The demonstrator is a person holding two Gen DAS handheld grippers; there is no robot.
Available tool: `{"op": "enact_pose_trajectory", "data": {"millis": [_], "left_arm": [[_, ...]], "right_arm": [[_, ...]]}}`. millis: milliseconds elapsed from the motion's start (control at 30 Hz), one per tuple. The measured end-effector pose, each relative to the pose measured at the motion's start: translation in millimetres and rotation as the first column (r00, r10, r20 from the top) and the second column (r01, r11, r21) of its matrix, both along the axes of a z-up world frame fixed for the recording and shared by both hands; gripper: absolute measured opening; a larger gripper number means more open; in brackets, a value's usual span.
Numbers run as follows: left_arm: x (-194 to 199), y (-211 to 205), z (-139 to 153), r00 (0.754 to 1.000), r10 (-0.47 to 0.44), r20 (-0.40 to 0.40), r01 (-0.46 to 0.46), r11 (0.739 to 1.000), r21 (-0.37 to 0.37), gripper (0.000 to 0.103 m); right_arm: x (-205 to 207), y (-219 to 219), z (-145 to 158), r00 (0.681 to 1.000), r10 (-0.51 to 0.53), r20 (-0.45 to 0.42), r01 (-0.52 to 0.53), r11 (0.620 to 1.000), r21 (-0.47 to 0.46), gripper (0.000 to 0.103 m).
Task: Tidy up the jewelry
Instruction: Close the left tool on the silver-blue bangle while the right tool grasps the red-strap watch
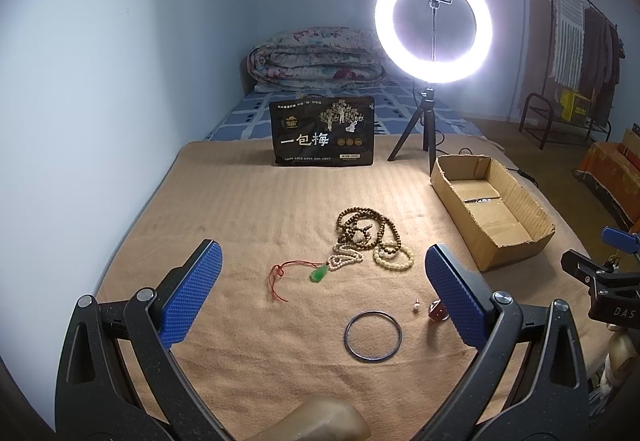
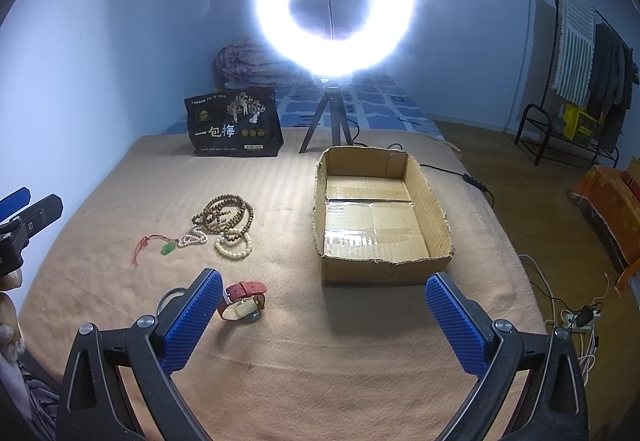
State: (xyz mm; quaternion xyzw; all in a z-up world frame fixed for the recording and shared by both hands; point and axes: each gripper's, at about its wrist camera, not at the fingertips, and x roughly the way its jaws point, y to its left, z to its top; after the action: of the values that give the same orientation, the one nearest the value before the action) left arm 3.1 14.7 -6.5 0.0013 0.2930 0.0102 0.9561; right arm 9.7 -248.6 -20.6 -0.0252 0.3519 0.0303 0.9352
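Observation:
Jewelry lies on a tan blanket (image 1: 240,201). A brown wooden bead strand (image 1: 366,227) is piled beside a cream bead bracelet (image 1: 394,259) and a small pearl strand (image 1: 344,261). A green pendant on red cord (image 1: 319,274) lies to their left. A dark bangle (image 1: 373,336) lies nearest. A red-strap watch (image 2: 242,303) sits by my right gripper's left finger. An open cardboard box (image 2: 436,209) stands at the right, empty. My left gripper (image 1: 320,293) is open above the bangle. My right gripper (image 2: 326,317) is open and empty, short of the box.
A lit ring light on a tripod (image 1: 434,25) and a black snack bag (image 1: 322,131) stand at the blanket's far end. A folded quilt (image 1: 316,57) lies behind. A clothes rack (image 2: 580,81) and cables (image 2: 576,317) are at the right.

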Motion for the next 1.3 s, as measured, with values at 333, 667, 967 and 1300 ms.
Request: {"op": "enact_pose_trajectory", "data": {"millis": [333,667,967,1300], "left_arm": [[11,5,-16,0.998,0.019,-0.06,-0.018,1.0,0.017,0.103],[22,14,-44,0.985,0.007,-0.173,-0.004,1.0,0.019,0.103],[34,9,-73,0.955,-0.049,-0.291,0.048,0.999,-0.01,0.085],[60,-3,-120,0.887,-0.132,-0.442,0.101,0.991,-0.093,0.06]], "right_arm": [[8,-6,-11,0.998,0.024,-0.058,-0.023,0.999,0.022,0.103],[20,2,-43,0.982,0.091,-0.164,-0.087,0.996,0.033,0.103],[41,13,-73,0.964,0.143,-0.225,-0.148,0.989,-0.007,0.091],[72,21,-107,0.927,0.237,-0.292,-0.223,0.972,0.079,0.066]]}}
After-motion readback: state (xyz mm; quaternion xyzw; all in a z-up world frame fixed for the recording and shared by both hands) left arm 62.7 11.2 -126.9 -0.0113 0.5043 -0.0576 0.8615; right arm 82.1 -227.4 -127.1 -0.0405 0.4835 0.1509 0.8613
